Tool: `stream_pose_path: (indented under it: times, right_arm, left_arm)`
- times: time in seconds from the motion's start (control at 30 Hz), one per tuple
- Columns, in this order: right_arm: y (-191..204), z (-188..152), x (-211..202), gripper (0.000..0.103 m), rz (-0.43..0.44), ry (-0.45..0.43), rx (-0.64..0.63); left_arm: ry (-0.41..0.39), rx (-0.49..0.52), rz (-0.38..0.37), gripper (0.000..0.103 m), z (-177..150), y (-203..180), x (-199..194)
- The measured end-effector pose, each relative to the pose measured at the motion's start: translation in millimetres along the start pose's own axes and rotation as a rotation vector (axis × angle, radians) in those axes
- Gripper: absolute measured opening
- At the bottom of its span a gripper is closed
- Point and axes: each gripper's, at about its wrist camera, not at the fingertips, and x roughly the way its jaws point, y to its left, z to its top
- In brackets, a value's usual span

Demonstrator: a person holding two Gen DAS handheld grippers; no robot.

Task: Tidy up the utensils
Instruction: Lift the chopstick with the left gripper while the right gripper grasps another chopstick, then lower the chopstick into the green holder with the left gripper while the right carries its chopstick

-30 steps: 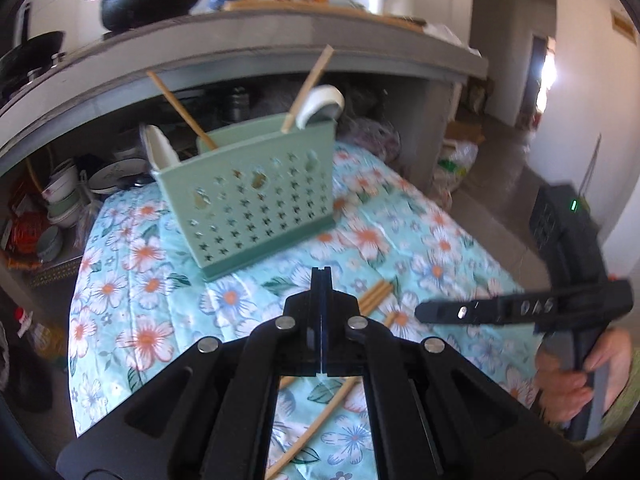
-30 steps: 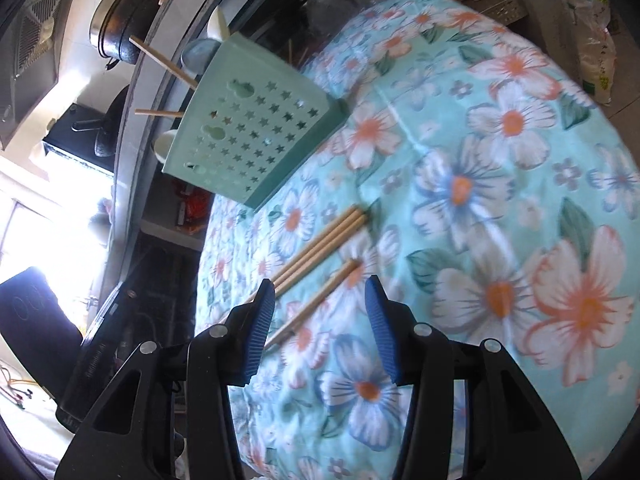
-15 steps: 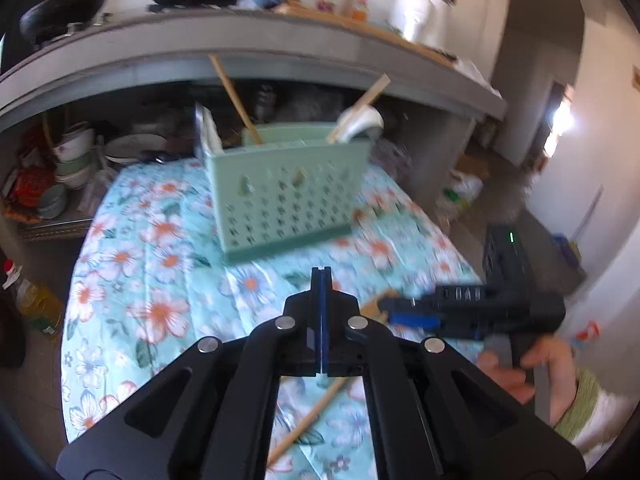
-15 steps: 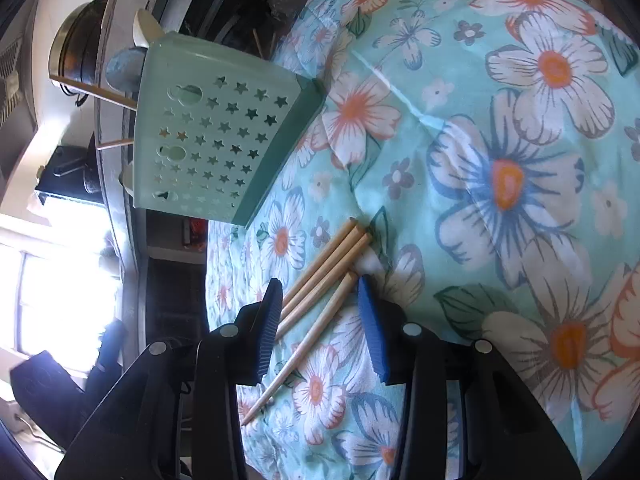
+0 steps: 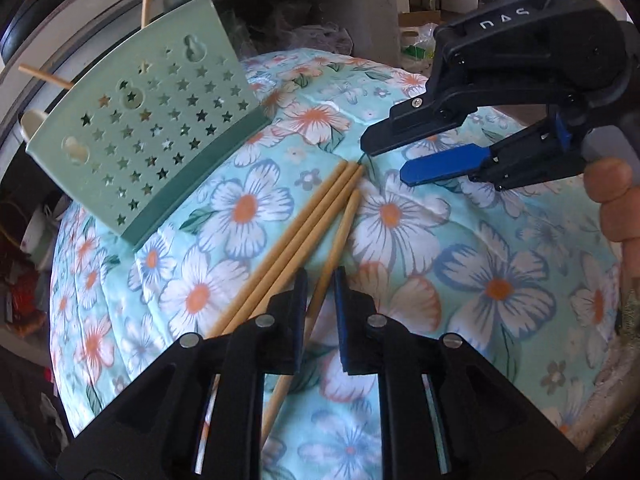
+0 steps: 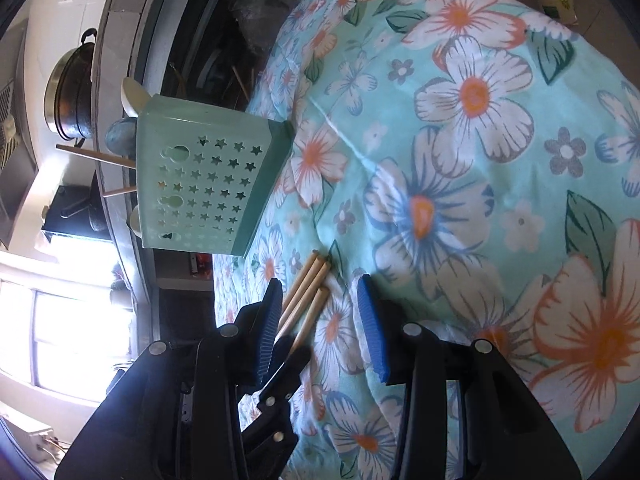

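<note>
Bamboo chopsticks (image 5: 316, 216), four in number, lie on the floral tablecloth (image 5: 500, 280) near the middle of the worktop: three side by side and touching, a fourth just beside them and slightly splayed. The green star-pierced utensil holder (image 5: 160, 128) stands toward the far edge, near the sticks' blunt ends, and already carries chopsticks and spoons.

Left tongs (image 5: 320, 300) straddle the lone fourth stick; the jaws are opening, narrowly apart, and the stick runs between them without being pressed. Right tongs (image 5: 384, 160) hover just above the blunt ends of the bundle, jaws moderately apart and holding nothing. In the right wrist view those right tongs (image 6: 316, 320) show the stick ends lying between the jaws, untouched.

Step in hand, as judged: picking up chopsticks for transfer to the holder. To do it well, the left tongs should close squarely across the single stick only, with its neighbours left outside the jaws. The right tongs should settle lower before closing, since the round sticks are likely to roll on soft cloth.

Obstructions: the two tools work close together over the same short bundle and could foul one another. The cloth is wrinkled under the sticks. Behind the holder a counter (image 6: 120, 32) with a dark pot (image 6: 68, 92) overhangs cluttered shelving; none of it blocks the path to the holder.
</note>
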Motion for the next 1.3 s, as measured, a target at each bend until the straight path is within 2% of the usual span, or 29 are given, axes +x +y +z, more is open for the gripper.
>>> stream_pose_path:
  times: [0.2, 0.27, 0.43, 0.57, 0.77, 0.93, 1.07, 1.23, 1.3]
  right_arm:
    - [-5, 1, 8, 0.038, 0.024, 0.016, 0.043]
    - [-3, 1, 11, 0.037, 0.028, 0.022, 0.046]
    - [6, 1, 28, 0.032, 0.023, 0.037, 0.043]
    - [12, 5, 36, 0.028, 0.010, 0.039, 0.025]
    - [9, 7, 46, 0.011, -0.004, 0.021, 0.043]
    - [11, 2, 32, 0.010, 0.000, -0.001, 0.017]
    - [21, -3, 6, 0.010, -0.006, -0.058, -0.053]
    - [58, -10, -44, 0.009, -0.047, -0.197, -0.252]
    - [71, -12, -64, 0.008, -0.062, -0.257, -0.323]
  left_arm:
    - [-0.016, 0.033, 0.007, 0.008, 3, -6, -1]
    - [-0.018, 0.028, -0.006, 0.004, 1, -8, -10]
    - [-0.045, -0.009, -0.019, 0.004, -4, -1, -36]
    - [-0.073, -0.086, -0.041, 0.004, -6, 15, -58]
    - [-0.158, -0.215, -0.058, 0.004, -3, 38, -86]
    - [-0.228, -0.312, -0.058, 0.004, 6, 60, -97]
    - [-0.277, -0.439, -0.087, 0.004, 9, 88, -107]
    - [-0.369, -0.579, -0.161, 0.004, 20, 125, -129]
    - [-0.424, -0.640, -0.219, 0.004, 30, 144, -140]
